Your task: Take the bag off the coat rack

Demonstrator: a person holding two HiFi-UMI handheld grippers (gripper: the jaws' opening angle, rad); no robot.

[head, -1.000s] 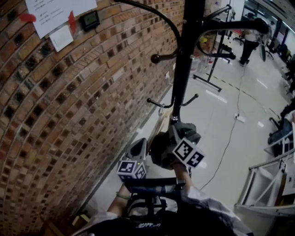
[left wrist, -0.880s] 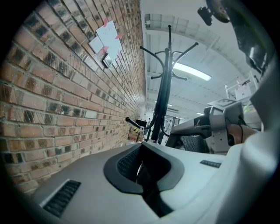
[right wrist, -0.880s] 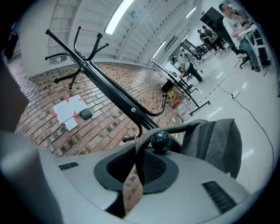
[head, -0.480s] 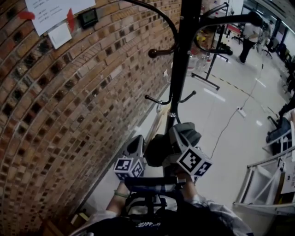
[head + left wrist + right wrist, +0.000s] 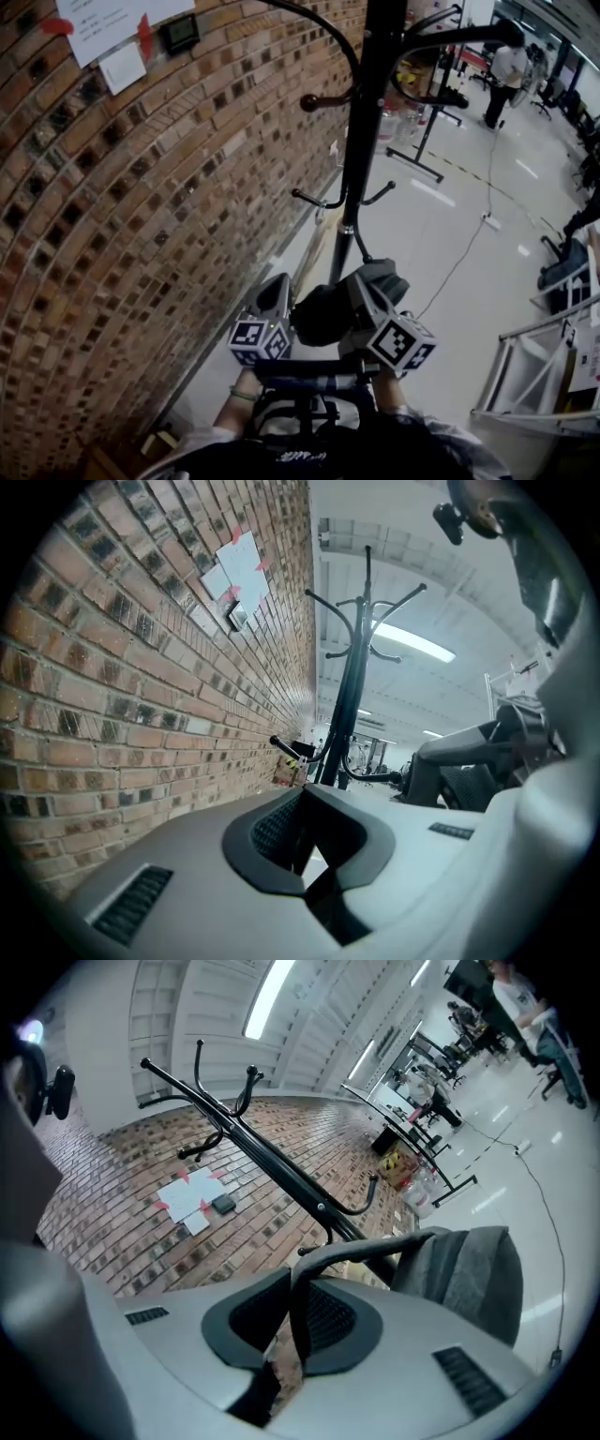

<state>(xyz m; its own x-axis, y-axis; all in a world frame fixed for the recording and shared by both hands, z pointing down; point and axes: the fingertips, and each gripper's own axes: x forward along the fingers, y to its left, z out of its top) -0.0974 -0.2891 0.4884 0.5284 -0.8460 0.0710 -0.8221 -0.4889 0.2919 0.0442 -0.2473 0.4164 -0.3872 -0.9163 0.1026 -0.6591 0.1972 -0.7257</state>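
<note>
While the right gripper (image 5: 298, 1326) pinches the bag strap (image 5: 375, 1246), pull clear of the coat rack (image 5: 370, 122) hooks; left gripper (image 5: 302, 841) rests closed, empty.

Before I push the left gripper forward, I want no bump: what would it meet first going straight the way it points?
Probably the coat rack's black pole, near its low hook; depth is unclear.

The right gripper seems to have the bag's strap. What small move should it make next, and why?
Probably pull the right gripper back, away from the coat rack. Its jaws pinch the strap of the grey bag, and the strap looks clear of the rack's hooks, so the bag should come away freely.
</note>
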